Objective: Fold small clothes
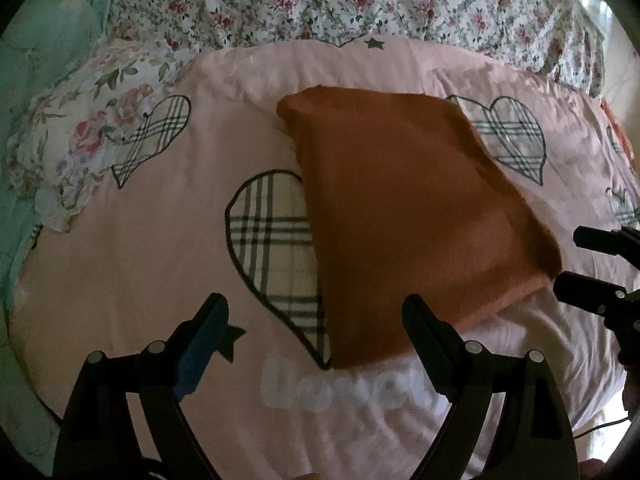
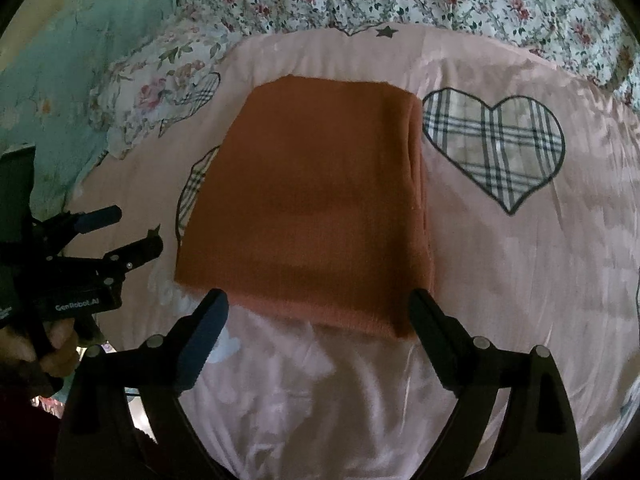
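A rust-orange knit garment [image 1: 408,216] lies folded into a flat rectangle on the pink bedcover [image 1: 160,280]; it also shows in the right wrist view [image 2: 312,208]. My left gripper [image 1: 316,308] is open and empty, hovering just short of the garment's near left corner. My right gripper [image 2: 318,304] is open and empty, its fingers straddling the garment's near edge from above. The right gripper shows at the right edge of the left wrist view [image 1: 568,262], and the left gripper shows at the left of the right wrist view [image 2: 138,230], both open beside the garment.
The pink bedcover [image 2: 520,280] has plaid hearts and white lettering. A floral quilt [image 1: 340,0] is bunched along the far side. A floral pillow [image 1: 80,140] and teal bedding [image 2: 80,40] lie to the left.
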A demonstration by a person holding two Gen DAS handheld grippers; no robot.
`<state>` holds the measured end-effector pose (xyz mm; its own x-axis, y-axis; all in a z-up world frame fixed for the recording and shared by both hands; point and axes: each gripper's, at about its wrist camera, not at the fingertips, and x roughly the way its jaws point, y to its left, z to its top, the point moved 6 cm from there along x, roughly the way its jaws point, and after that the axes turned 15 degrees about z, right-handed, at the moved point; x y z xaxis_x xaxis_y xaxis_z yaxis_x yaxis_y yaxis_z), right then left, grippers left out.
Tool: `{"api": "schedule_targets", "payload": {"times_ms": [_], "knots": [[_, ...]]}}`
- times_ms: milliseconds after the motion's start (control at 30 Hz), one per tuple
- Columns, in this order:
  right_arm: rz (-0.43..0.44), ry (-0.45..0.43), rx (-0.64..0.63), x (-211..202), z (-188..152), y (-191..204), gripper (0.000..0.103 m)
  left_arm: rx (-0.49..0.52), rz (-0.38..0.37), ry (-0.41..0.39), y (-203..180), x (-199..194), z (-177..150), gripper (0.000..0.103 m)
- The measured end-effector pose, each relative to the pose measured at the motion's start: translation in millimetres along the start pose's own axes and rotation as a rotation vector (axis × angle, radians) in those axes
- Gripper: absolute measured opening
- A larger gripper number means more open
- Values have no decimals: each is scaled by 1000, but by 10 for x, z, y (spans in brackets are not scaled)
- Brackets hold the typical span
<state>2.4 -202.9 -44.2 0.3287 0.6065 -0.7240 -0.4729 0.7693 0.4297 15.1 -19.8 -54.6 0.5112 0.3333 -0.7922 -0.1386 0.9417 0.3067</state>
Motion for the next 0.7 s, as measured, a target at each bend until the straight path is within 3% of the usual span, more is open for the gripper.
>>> {"api": "schedule_targets", "payload": {"times_ms": [700], "knots": [[36, 16, 32, 202, 344, -225, 93, -43, -27, 33, -171, 184, 232, 91]]}}
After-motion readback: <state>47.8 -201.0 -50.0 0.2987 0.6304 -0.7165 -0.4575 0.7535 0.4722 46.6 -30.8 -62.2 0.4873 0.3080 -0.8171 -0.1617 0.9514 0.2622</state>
